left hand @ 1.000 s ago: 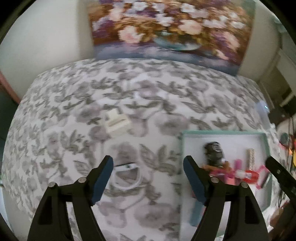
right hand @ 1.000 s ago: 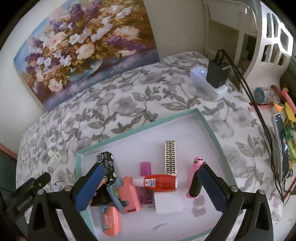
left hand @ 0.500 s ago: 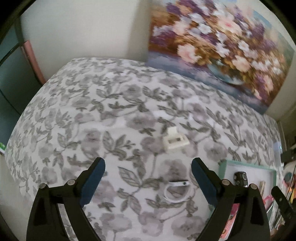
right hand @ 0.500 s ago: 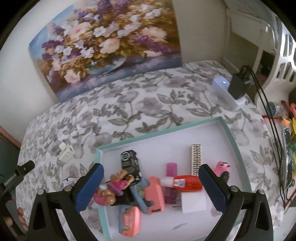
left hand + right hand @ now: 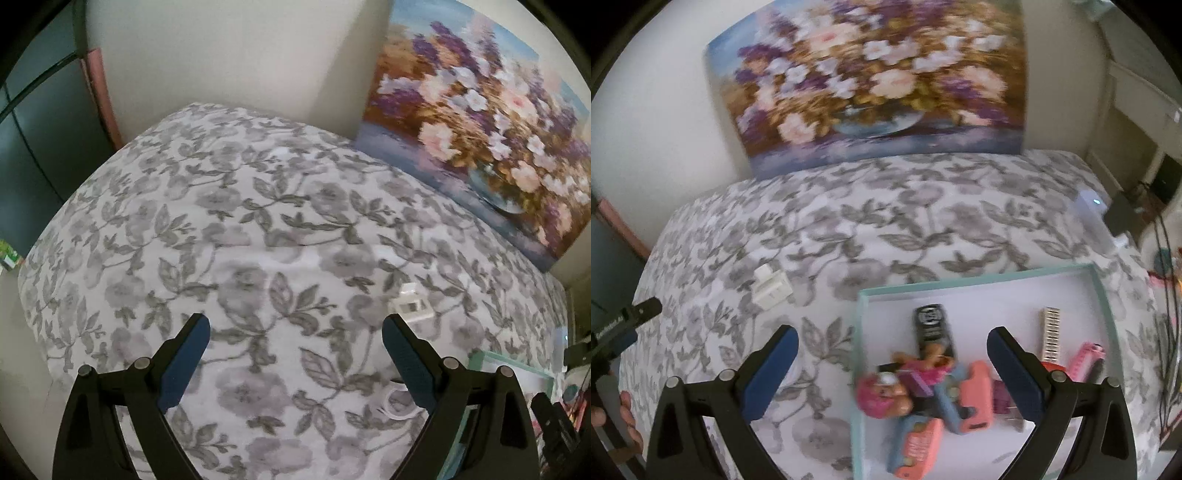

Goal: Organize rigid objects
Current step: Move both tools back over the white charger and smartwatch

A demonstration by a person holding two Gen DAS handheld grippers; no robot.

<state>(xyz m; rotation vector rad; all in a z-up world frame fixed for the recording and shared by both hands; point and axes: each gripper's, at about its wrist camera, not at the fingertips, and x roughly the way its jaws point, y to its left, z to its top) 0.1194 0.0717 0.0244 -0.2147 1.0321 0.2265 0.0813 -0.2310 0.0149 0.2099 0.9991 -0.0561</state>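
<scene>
Both the left gripper (image 5: 293, 354) and right gripper (image 5: 892, 363) gape empty. The white clip (image 5: 772, 286) lies on the tablecloth (image 5: 886, 229), left of the tray (image 5: 858, 369); probably light, stiff plastic, best pinched across its flat sides.

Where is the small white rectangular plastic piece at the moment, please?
The small white rectangular plastic piece lies on the grey floral cloth in the right wrist view, left of the teal-rimmed white tray; the left wrist view shows it beyond the tool's right finger.
</scene>
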